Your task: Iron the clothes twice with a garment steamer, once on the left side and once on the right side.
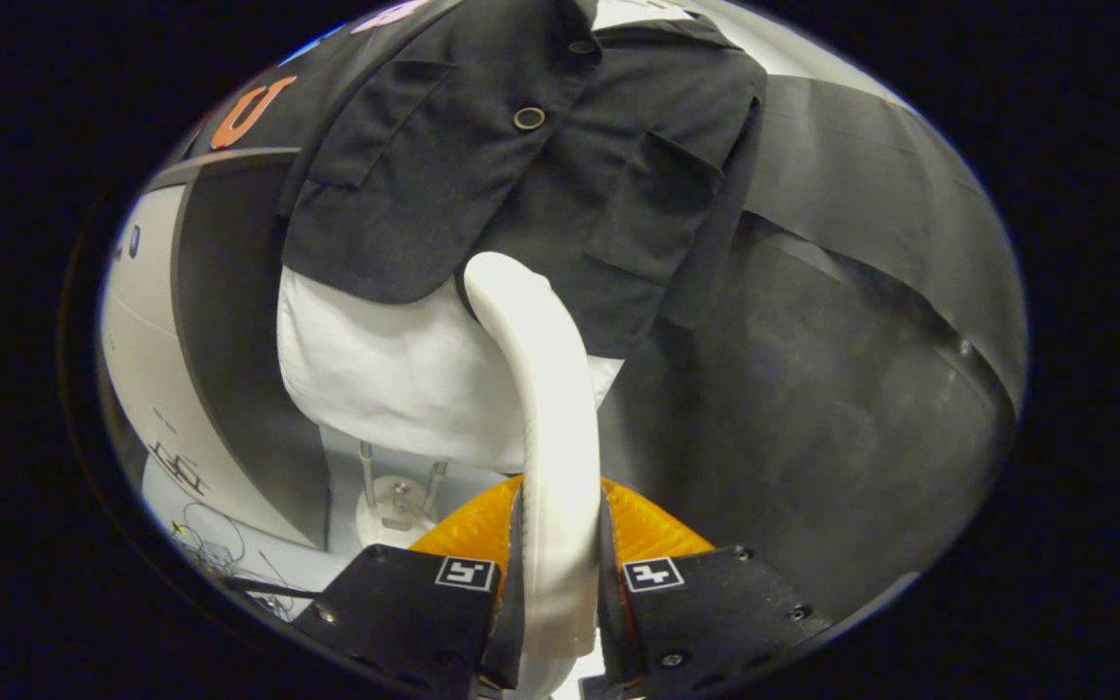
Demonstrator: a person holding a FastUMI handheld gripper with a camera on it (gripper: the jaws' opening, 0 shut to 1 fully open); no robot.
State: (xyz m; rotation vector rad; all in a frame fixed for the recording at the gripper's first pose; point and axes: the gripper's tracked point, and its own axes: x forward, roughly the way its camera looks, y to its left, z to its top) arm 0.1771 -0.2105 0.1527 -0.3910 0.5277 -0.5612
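The tool is clamped on the white handle of the garment steamer, one finger pressing each side of it at the base of the view. From between the fingers the steamer rises toward 12 o'clock and curves over, its rounded head meeting the lower hem of the dark jacket just ahead. An orange part (whether it belongs to the steamer or the tool cannot be told) shows on both sides of the handle just above the fingers.

The jacket hangs on a mannequin, over a white shirt whose tail drops below the hem at about 9 to 10 o'clock from the steamer head. A round button sits on the jacket front at 12 o'clock from the head, with flap pockets to either side. Under the shirt, a white stand with thin metal rods holds the mannequin up, at 9 o'clock from the handle. Some thin cables lie on the pale floor at 8 o'clock.
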